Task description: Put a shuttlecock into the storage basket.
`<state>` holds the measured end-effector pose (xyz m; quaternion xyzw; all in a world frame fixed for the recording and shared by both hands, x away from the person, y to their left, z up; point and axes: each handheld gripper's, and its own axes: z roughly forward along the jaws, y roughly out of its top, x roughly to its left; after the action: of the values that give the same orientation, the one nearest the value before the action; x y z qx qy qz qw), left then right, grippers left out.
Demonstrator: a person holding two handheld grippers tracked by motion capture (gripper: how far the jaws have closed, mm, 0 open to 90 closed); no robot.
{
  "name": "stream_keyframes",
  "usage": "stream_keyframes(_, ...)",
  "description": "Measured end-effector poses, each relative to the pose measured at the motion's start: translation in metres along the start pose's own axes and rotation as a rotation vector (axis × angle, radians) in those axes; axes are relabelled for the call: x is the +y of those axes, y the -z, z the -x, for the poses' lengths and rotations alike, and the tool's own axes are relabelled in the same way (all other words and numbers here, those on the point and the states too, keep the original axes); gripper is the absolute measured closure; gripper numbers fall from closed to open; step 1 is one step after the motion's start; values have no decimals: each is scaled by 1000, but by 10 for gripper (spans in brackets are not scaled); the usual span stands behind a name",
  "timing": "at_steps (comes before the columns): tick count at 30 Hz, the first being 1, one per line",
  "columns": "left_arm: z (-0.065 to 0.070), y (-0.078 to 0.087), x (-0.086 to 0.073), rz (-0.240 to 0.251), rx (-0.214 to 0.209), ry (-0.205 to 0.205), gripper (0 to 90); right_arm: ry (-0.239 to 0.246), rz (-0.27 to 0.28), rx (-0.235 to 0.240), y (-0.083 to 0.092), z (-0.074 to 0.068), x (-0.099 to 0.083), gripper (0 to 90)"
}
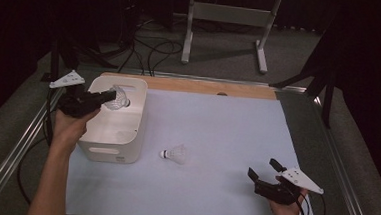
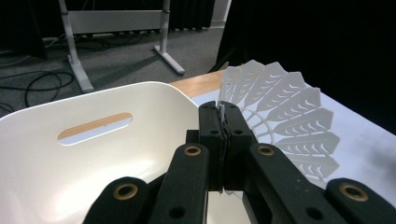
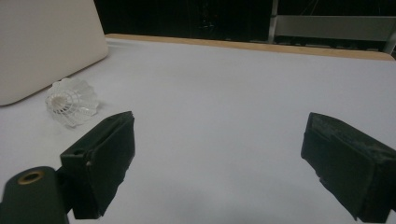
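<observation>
Left gripper (image 2: 223, 122) clamped on shuttlecock skirt (image 2: 285, 116) over white bin (image 1: 113, 128). Right gripper (image 3: 219, 163) released above tabletop (image 1: 217, 129). Second shuttlecock (image 1: 174, 153) beside bin. No legible writing.

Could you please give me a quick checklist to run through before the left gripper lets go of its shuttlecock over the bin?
1. Left gripper shut on the held shuttlecock's skirt edge: ok.
2. Held shuttlecock above the white bin's opening: ok, judging by the high view.
3. Room inside the bin: ok, the visible interior looks bare.
4. Second shuttlecock lying on the table beside the bin, not blocking: ok.
5. Right gripper open and apart from the bin: ok.
</observation>
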<state>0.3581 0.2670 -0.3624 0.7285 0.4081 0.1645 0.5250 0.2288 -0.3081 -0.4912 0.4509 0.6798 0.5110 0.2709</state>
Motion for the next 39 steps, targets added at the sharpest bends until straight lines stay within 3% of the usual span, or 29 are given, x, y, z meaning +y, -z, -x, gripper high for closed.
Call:
stream_keyframes(12,0,0,0,5,2,0,892,2,-1,0,0,0,0,99)
stream_keyframes(13,1,0,-1,18,-6,-8,842,0,0,0,0,0,0,99)
stream_keyframes(15,4,1,0,46,12,0,565,1,-1,-2,0,0,0,99)
stream_keyframes(16,5,0,0,43,30,-3,379,1,-2,-1,0,0,0,99)
stream_keyframes(17,6,-1,1,39,37,-2,283,0,-1,-1,0,0,0,99)
stream_keyframes(18,7,-2,1,34,36,-1,211,1,-1,-1,0,0,0,99)
stream_keyframes(20,7,-3,1,33,29,-2,151,2,-1,1,0,0,0,99)
stream_keyframes(39,16,-12,1,26,2,-17,101,2,-1,0,0,0,0,99)
